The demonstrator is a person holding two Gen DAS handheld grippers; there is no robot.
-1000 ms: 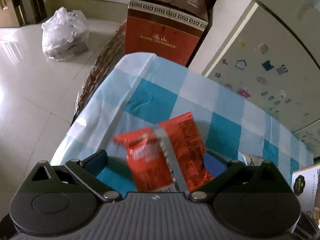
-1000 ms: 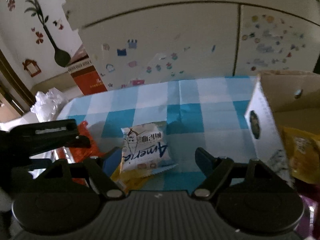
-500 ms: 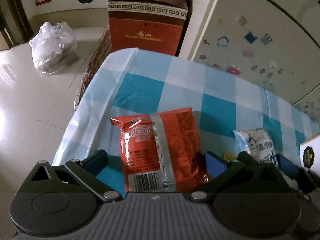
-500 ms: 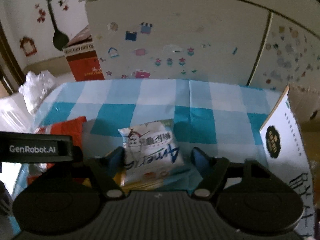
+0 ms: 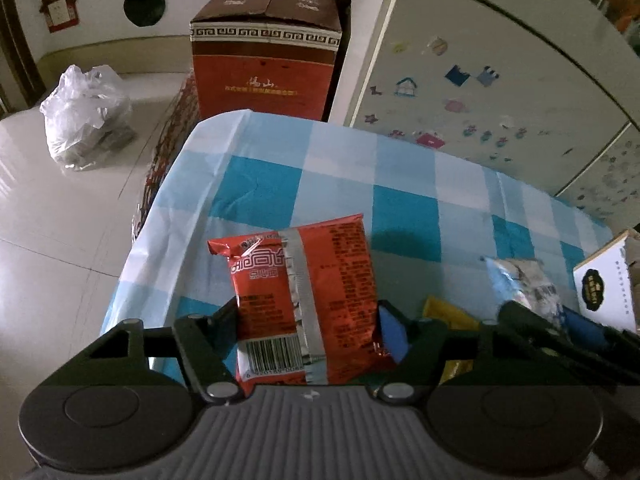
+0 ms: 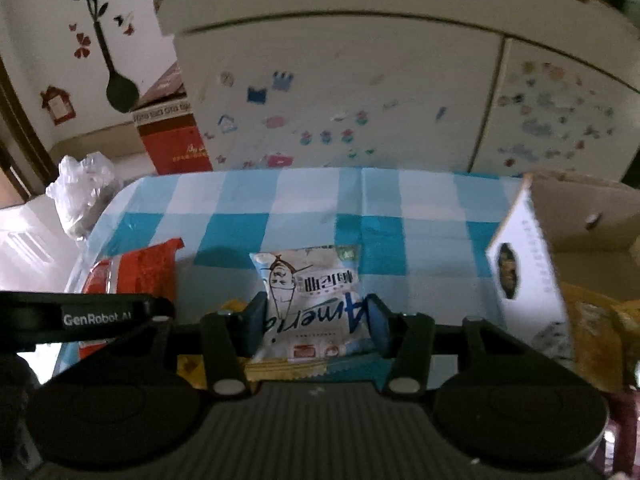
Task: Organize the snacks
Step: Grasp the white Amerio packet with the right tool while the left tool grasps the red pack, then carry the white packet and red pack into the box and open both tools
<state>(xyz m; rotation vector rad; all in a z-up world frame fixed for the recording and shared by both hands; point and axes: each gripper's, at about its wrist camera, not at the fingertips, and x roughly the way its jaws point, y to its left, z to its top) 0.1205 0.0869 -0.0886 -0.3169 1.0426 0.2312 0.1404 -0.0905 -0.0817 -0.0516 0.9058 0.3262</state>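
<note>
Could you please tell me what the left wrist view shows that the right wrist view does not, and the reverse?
Only the left wrist view shows the barcode side of the red snack packet between the left gripper's fingers. Only the right wrist view shows the open top of the cardboard box and the yellow bags beside it. Both show the checked tablecloth, the white snack packet gripped by the right gripper, and the stickered fridge.
</note>
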